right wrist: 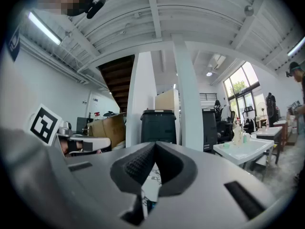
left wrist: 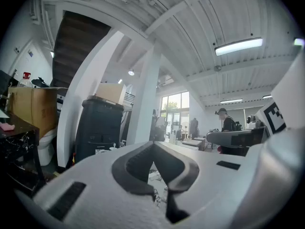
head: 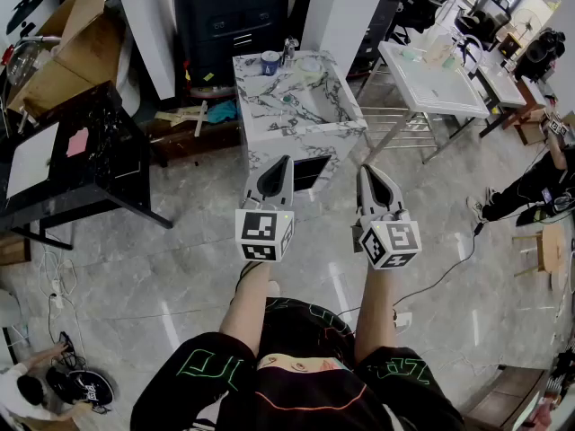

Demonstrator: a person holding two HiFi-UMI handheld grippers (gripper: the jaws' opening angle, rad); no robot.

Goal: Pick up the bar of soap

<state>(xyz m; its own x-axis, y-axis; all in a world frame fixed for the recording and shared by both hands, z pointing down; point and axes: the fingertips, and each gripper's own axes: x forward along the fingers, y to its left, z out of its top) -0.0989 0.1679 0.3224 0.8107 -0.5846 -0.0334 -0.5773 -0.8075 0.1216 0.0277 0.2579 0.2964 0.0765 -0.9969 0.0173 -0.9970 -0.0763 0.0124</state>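
In the head view a marble-patterned washstand (head: 334, 126) stands ahead of me with small items on top: a blue and white cup (head: 270, 62), a pale dish (head: 310, 64) and a small teal object (head: 287, 100). I cannot pick out a bar of soap for certain at this distance. My left gripper (head: 280, 162) and right gripper (head: 371, 171) are held side by side, level, short of the washstand's near edge. The left gripper (left wrist: 153, 144) has its jaws together with nothing between them. The right gripper (right wrist: 155, 144) is likewise shut and empty.
A black table (head: 99, 151) and cardboard boxes (head: 72, 43) stand at the left, a dark cabinet (head: 229, 12) behind the washstand, a white folding table (head: 431, 79) at the right. A seated person (head: 539, 187) is at the right edge, another person (head: 36, 384) at bottom left. Cables trail over the tiled floor.
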